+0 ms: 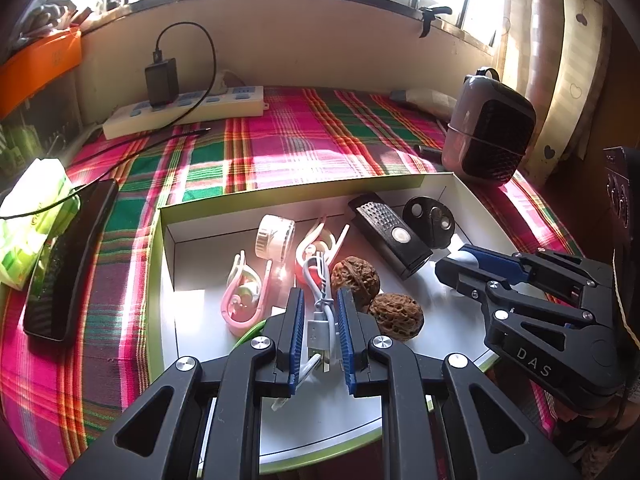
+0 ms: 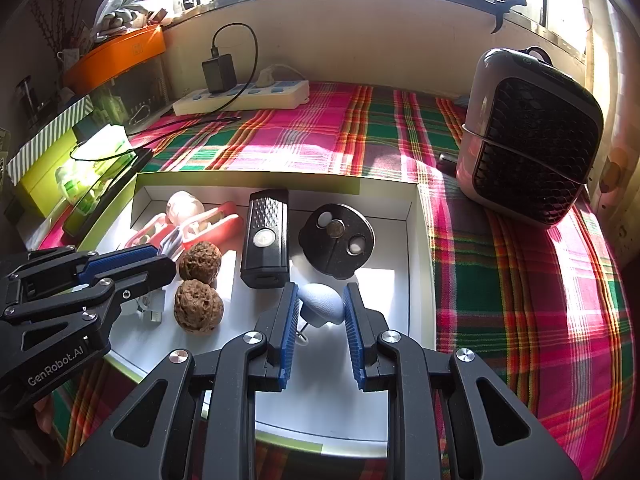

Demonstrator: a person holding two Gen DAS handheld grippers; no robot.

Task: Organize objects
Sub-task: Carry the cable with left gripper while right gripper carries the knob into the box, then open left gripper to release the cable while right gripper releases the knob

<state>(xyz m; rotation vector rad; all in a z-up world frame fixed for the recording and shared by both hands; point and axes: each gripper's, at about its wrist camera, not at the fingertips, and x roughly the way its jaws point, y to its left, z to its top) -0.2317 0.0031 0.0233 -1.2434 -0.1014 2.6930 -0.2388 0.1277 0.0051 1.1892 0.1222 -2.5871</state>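
A white open box (image 1: 280, 192) (image 2: 416, 240) lies on the plaid cloth. Inside are two walnuts (image 1: 396, 316) (image 2: 199, 306), a black rectangular device (image 1: 390, 234) (image 2: 266, 236), a round black piece (image 1: 429, 216) (image 2: 336, 240), pink clips (image 1: 244, 296) and a white tape roll (image 1: 274, 236). My left gripper (image 1: 319, 322) holds a bundled white USB cable (image 1: 318, 312) between its pads, over the box. My right gripper (image 2: 320, 320) has its pads around a pale blue rounded object (image 2: 322, 304) at the box floor; it also shows in the left wrist view (image 1: 460, 270).
A white power strip (image 1: 184, 110) with a black charger stands at the back wall. A small dark fan heater (image 2: 528, 140) stands right of the box. A black phone (image 1: 68, 256) and a green tissue pack (image 1: 28, 220) lie left of the box.
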